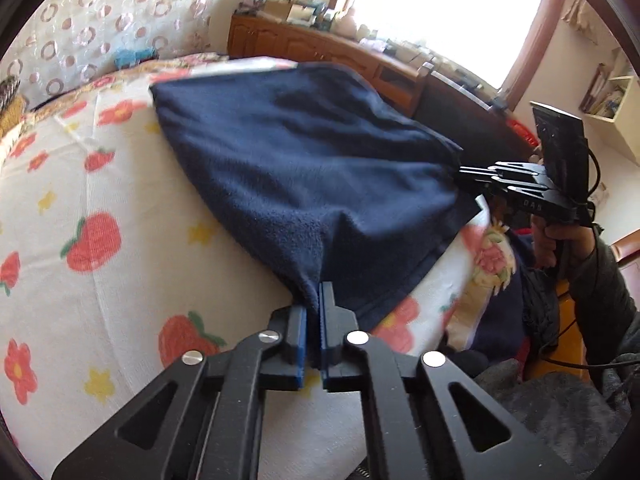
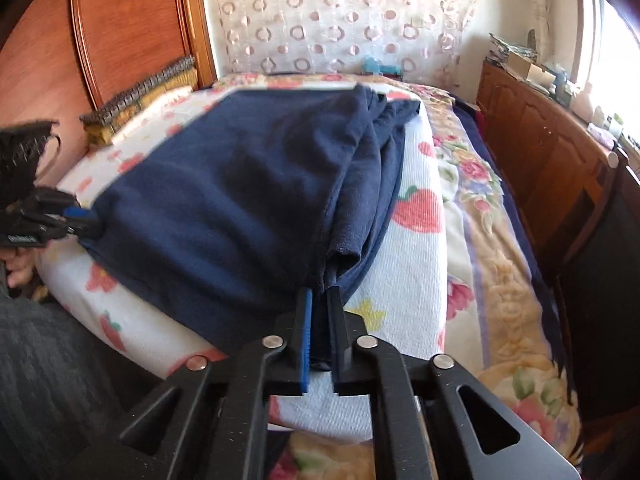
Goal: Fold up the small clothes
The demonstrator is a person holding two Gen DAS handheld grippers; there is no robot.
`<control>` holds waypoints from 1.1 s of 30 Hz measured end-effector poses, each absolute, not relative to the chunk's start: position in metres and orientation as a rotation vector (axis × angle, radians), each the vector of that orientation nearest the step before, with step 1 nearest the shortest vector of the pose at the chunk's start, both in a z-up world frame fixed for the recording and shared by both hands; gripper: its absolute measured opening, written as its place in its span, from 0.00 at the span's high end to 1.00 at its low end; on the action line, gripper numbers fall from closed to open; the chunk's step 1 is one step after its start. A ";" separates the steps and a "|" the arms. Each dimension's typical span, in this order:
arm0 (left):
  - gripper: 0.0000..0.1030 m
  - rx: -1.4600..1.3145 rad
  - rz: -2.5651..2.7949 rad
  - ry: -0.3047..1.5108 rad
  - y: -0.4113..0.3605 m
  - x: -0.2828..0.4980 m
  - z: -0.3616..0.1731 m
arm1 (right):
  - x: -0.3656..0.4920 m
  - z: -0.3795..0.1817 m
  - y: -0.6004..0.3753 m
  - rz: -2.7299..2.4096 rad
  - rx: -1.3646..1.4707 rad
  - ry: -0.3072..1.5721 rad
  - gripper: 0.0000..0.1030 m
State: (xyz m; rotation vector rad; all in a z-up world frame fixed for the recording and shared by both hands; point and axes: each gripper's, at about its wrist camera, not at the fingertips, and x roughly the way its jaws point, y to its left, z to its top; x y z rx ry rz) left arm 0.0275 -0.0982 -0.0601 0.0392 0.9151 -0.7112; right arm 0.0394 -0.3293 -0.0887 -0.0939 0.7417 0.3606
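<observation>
Sunlit bedroom, with a wooden cabinet (image 1: 320,46) under the window and a strawberry-print bedspread (image 1: 120,208) on the bed. On the bedspread lies a navy garment (image 1: 288,168), stretched between two grippers. Left gripper (image 1: 314,304) is clamped on its near corner; right gripper (image 2: 320,300) pinches the other near corner, folds bunched beside it

Black left gripper (image 1: 314,300) with blue pads (image 1: 300,344), silver screws (image 1: 357,337).
</observation>
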 end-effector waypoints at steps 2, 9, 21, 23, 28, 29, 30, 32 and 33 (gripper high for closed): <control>0.95 -0.010 -0.707 0.853 -0.093 0.030 -0.040 | 0.035 -0.079 -0.334 0.375 -0.064 0.696 0.95; 0.96 -0.044 -0.659 0.711 -0.090 0.077 0.017 | 0.052 -0.028 -0.347 0.399 0.019 0.539 0.95; 0.96 -0.096 -0.496 0.791 -0.080 0.232 -0.004 | 0.215 0.002 -0.340 0.339 0.070 0.551 0.96; 0.96 -0.105 -0.492 0.811 -0.078 0.242 -0.011 | 0.232 -0.002 -0.328 0.326 0.056 0.568 0.96; 0.96 -0.115 -0.503 0.866 -0.083 0.262 -0.025 | 0.244 0.003 -0.322 0.298 0.061 0.575 0.96; 0.95 -0.115 -0.513 0.872 -0.083 0.264 -0.026 | 0.242 0.004 -0.322 0.298 0.062 0.571 0.96; 0.92 -0.120 -0.526 0.873 -0.083 0.263 -0.024 | 0.241 0.006 -0.319 0.305 0.059 0.567 0.96; 0.75 -0.112 -0.527 0.859 -0.082 0.262 -0.020 | 0.230 0.011 -0.315 0.294 0.043 0.567 0.93; 0.64 -0.092 -0.513 0.836 -0.080 0.259 -0.014 | 0.226 0.011 -0.317 0.292 0.033 0.560 0.89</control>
